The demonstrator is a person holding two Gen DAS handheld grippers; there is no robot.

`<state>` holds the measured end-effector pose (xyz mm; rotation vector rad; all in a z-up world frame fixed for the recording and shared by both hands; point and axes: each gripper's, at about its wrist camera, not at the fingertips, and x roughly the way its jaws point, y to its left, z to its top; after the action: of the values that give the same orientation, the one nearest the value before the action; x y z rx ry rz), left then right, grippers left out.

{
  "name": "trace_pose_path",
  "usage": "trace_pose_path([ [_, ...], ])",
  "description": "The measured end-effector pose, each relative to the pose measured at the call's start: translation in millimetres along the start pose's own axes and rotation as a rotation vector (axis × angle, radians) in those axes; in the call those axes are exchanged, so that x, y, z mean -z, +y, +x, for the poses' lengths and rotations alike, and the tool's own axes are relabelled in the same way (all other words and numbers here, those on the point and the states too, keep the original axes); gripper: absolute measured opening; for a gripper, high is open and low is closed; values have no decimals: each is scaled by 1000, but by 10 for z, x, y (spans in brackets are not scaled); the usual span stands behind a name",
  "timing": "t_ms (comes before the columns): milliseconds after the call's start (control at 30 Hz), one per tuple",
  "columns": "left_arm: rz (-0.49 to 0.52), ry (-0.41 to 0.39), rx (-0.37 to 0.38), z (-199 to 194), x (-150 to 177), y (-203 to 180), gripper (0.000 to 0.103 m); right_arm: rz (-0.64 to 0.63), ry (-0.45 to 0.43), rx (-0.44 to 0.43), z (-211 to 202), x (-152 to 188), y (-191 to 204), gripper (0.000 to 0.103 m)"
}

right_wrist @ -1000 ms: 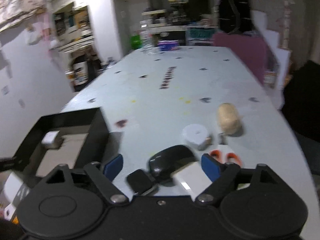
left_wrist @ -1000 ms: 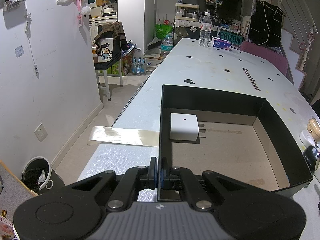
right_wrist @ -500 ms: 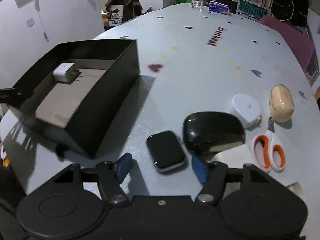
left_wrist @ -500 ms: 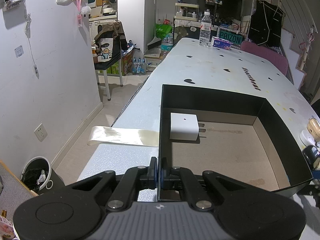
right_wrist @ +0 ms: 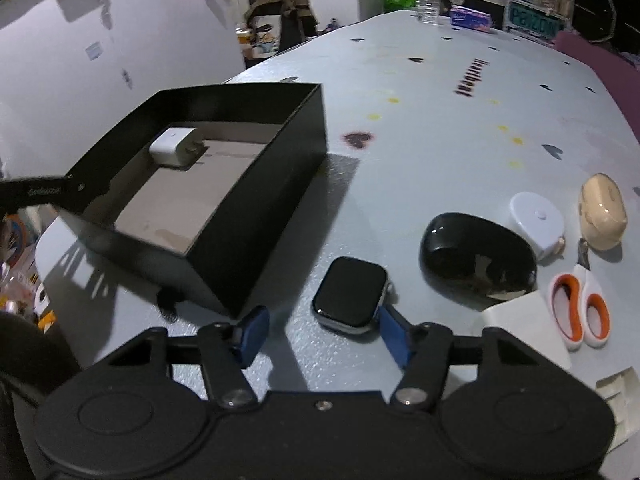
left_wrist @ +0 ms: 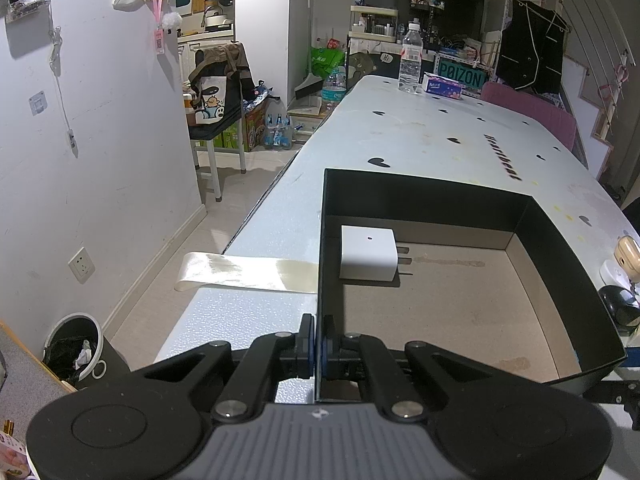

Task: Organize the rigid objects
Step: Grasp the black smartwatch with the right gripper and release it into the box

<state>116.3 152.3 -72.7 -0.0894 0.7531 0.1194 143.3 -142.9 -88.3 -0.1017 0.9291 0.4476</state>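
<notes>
"POIZON" on teal sign [left_wrist: 461, 78]

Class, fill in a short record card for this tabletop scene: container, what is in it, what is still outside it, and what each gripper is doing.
container: black box, open top, on the table
inside box: white charger, near the far wall
outside box: smartwatch, black mouse, white round case, beige case, orange scissors
left gripper: shut on the box's near wall
right gripper: jaws closing, just short of the smartwatch, nothing gripped
</notes>
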Motion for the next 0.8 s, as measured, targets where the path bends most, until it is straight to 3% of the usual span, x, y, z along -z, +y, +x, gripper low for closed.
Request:
trace_pose_path([
  [167,0,0,0,-2,0,4,2,124,-12,30,41,-87,-115,51],
  [300,0,0,0,1,-1,-1,2,56,-18,73,81,-80,-27,49],
  [400,0,0,0,-1,0,4,2,-28,-29,106,86,-42,74,40],
  [633,0,0,0,1,-1,-2,2,65,-30,126,10,-28,11,39],
  [800,-1,0,0,1,-1,-5,2,163,-161,121,-353,-123,-19,39],
])
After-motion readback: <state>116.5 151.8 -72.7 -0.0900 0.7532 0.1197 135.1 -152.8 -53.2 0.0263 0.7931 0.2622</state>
